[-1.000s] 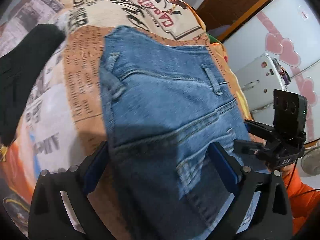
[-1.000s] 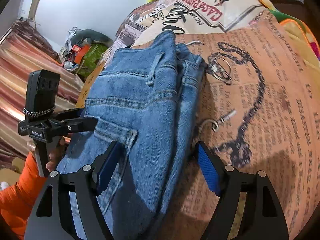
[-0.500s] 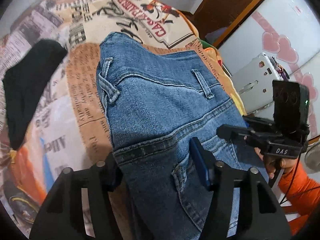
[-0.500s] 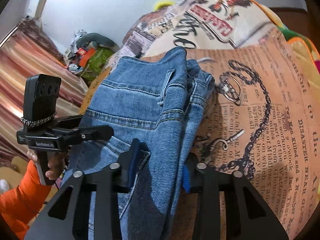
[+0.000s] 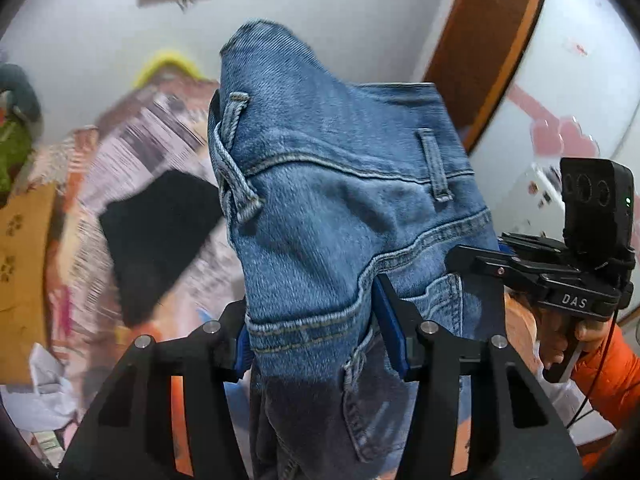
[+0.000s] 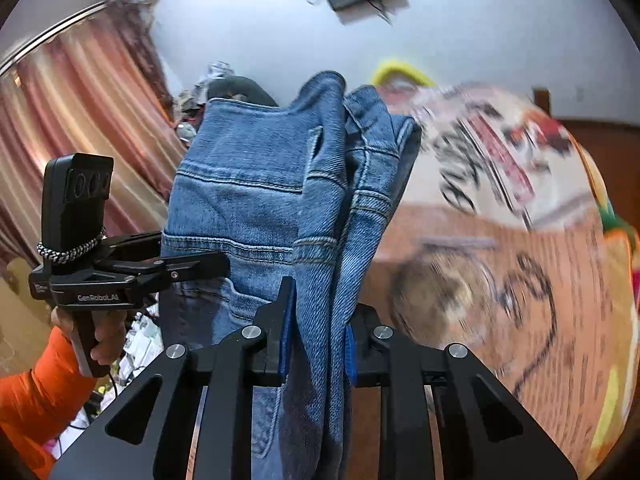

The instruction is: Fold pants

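The blue jeans (image 5: 340, 208) hang lifted above the bed, waistband end up and the rest drooping below the view. My left gripper (image 5: 316, 332) has a thick bunch of denim below the waistband between its blue pads, and its jaws are still closing. My right gripper (image 6: 318, 332) pinches the folded side edge of the jeans (image 6: 248, 200), jaws also still closing. Each gripper shows in the other's view: the right gripper (image 5: 472, 260) at the jeans' right edge, the left gripper (image 6: 208, 264) at their left edge.
A printed newspaper-pattern bedspread (image 6: 520, 280) lies below, blurred. A black garment (image 5: 156, 232) lies on it at left. A white cabinet with pink hearts (image 5: 560, 128) and a wooden door frame (image 5: 488, 52) stand at right, striped curtains (image 6: 80, 120) at left. Orange sleeves (image 5: 608, 380) hold the handles.
Both grippers went from open around the flat-lying jeans to closed on them, then rose, lifting the waistband end off the bedspread. The views tilted up toward the wall.
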`<state>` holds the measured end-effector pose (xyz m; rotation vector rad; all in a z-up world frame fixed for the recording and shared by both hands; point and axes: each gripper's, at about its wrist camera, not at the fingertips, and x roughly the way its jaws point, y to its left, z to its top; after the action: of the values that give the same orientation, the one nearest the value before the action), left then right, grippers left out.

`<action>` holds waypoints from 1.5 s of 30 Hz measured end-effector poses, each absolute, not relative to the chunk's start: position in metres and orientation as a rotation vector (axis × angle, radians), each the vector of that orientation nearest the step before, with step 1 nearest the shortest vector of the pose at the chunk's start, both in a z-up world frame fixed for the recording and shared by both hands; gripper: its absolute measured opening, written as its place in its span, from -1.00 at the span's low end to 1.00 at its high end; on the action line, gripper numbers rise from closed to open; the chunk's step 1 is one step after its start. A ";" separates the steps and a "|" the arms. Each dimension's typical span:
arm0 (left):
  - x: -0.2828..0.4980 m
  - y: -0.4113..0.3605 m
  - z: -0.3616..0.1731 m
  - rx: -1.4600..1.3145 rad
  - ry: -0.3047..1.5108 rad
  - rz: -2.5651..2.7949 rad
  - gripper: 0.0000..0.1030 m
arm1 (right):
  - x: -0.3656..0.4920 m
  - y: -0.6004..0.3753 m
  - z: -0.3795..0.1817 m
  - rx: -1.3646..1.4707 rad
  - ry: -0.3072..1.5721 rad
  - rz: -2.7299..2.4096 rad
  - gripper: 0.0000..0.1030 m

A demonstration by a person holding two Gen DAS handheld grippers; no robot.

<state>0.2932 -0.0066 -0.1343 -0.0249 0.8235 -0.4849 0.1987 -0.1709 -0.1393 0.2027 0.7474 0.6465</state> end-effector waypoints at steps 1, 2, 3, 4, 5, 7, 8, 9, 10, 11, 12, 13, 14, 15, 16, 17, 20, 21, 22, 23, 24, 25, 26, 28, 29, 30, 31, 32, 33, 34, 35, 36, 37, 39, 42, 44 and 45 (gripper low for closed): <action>0.295 0.002 -0.128 -0.031 0.802 -0.469 0.02 | 0.202 -0.164 -0.133 0.186 0.730 0.654 -0.64; 0.296 0.009 -0.123 -0.035 0.783 -0.455 0.02 | 0.205 -0.155 -0.126 0.168 0.711 0.661 -0.64; 0.298 0.018 -0.117 -0.038 0.760 -0.435 0.02 | 0.209 -0.147 -0.119 0.152 0.691 0.669 -0.64; 0.301 0.028 -0.111 -0.040 0.737 -0.413 0.02 | 0.214 -0.138 -0.113 0.137 0.674 0.678 -0.64; 0.305 0.036 -0.107 -0.045 0.719 -0.395 0.02 | 0.222 -0.128 -0.105 0.123 0.656 0.690 -0.64; 0.312 0.052 -0.101 -0.058 0.691 -0.365 0.02 | 0.236 -0.112 -0.096 0.109 0.636 0.710 -0.64; 0.316 0.061 -0.098 -0.064 0.677 -0.350 0.02 | 0.242 -0.106 -0.094 0.105 0.630 0.718 -0.64; 0.324 0.072 -0.095 -0.072 0.660 -0.330 0.02 | 0.253 -0.095 -0.090 0.098 0.618 0.730 -0.64; 0.329 0.079 -0.094 -0.081 0.653 -0.314 0.01 | 0.261 -0.086 -0.089 0.087 0.611 0.737 -0.65; 0.335 0.085 -0.094 -0.088 0.649 -0.301 0.02 | 0.270 -0.078 -0.087 0.079 0.604 0.744 -0.65; 0.344 0.093 -0.095 -0.095 0.646 -0.286 0.02 | 0.277 -0.071 -0.087 0.072 0.600 0.749 -0.65; 0.353 0.100 -0.096 -0.102 0.643 -0.271 0.02 | 0.286 -0.064 -0.088 0.067 0.597 0.753 -0.65; 0.361 0.106 -0.098 -0.105 0.643 -0.258 0.02 | 0.295 -0.058 -0.090 0.065 0.596 0.757 -0.65; 0.373 0.114 -0.102 -0.112 0.647 -0.240 0.02 | 0.309 -0.049 -0.093 0.064 0.602 0.761 -0.65; 0.380 0.118 -0.106 -0.119 0.651 -0.230 0.02 | 0.319 -0.044 -0.097 0.066 0.608 0.764 -0.65; 0.388 0.123 -0.111 -0.131 0.659 -0.219 0.02 | 0.329 -0.038 -0.100 0.065 0.613 0.763 -0.65; 0.419 0.138 -0.126 -0.157 0.674 -0.187 0.02 | 0.352 -0.023 -0.112 0.051 0.628 0.756 -0.65; 0.432 0.141 -0.135 -0.162 0.683 -0.177 0.02 | 0.363 -0.018 -0.119 0.053 0.638 0.752 -0.65; 0.446 0.143 -0.145 -0.167 0.693 -0.165 0.01 | 0.374 -0.015 -0.127 0.064 0.653 0.747 -0.65; 0.452 0.144 -0.152 -0.171 0.700 -0.158 0.02 | 0.380 -0.013 -0.131 0.069 0.665 0.743 -0.65; 0.465 0.145 -0.163 -0.176 0.709 -0.149 0.02 | 0.392 -0.010 -0.140 0.072 0.683 0.735 -0.65; 0.475 0.147 -0.172 -0.182 0.717 -0.142 0.02 | 0.400 -0.007 -0.147 0.069 0.698 0.727 -0.65; 0.485 0.148 -0.183 -0.190 0.728 -0.132 0.02 | 0.409 -0.004 -0.155 0.064 0.713 0.716 -0.65; 0.507 0.150 -0.206 -0.205 0.760 -0.108 0.02 | 0.428 0.002 -0.173 0.072 0.744 0.690 -0.65; 0.515 0.151 -0.213 -0.211 0.771 -0.099 0.02 | 0.437 0.005 -0.182 0.071 0.758 0.677 -0.65; 0.523 0.152 -0.224 -0.219 0.788 -0.089 0.02 | 0.445 0.008 -0.191 0.071 0.772 0.666 -0.65; 0.530 0.153 -0.235 -0.223 0.804 -0.084 0.02 | 0.454 0.011 -0.203 0.072 0.789 0.656 -0.65; 0.537 0.155 -0.246 -0.231 0.820 -0.081 0.02 | 0.459 0.013 -0.210 0.073 0.807 0.648 -0.66; 0.546 0.156 -0.258 -0.237 0.839 -0.079 0.01 | 0.465 0.015 -0.218 0.069 0.825 0.638 -0.66; 0.552 0.157 -0.267 -0.241 0.859 -0.078 0.01 | 0.466 0.017 -0.222 0.061 0.836 0.629 -0.66; 0.559 0.160 -0.277 -0.246 0.881 -0.078 0.01 | 0.472 0.022 -0.232 0.022 0.866 0.610 -0.66; 0.566 0.160 -0.288 -0.250 0.909 -0.076 0.01 | 0.476 0.024 -0.238 0.001 0.890 0.599 -0.67; 0.572 0.160 -0.296 -0.253 0.927 -0.075 0.01 | 0.480 0.026 -0.247 -0.010 0.927 0.586 -0.67; 0.577 0.157 -0.311 -0.243 0.962 -0.077 0.02 | 0.484 0.026 -0.261 -0.023 0.970 0.562 -0.66; 0.582 0.160 -0.322 -0.263 0.989 -0.083 0.13 | 0.482 0.021 -0.265 -0.020 0.968 0.554 -0.63; 0.580 0.165 -0.323 -0.312 0.999 -0.089 0.14 | 0.479 0.020 -0.262 -0.035 0.981 0.552 -0.59; 0.578 0.168 -0.322 -0.332 1.004 -0.091 0.14 | 0.477 0.021 -0.259 -0.049 0.983 0.550 -0.59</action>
<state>0.5779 0.1684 -0.3222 -0.3318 1.0041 -0.0915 0.4767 0.0205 -0.2589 -0.0491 0.9825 0.5504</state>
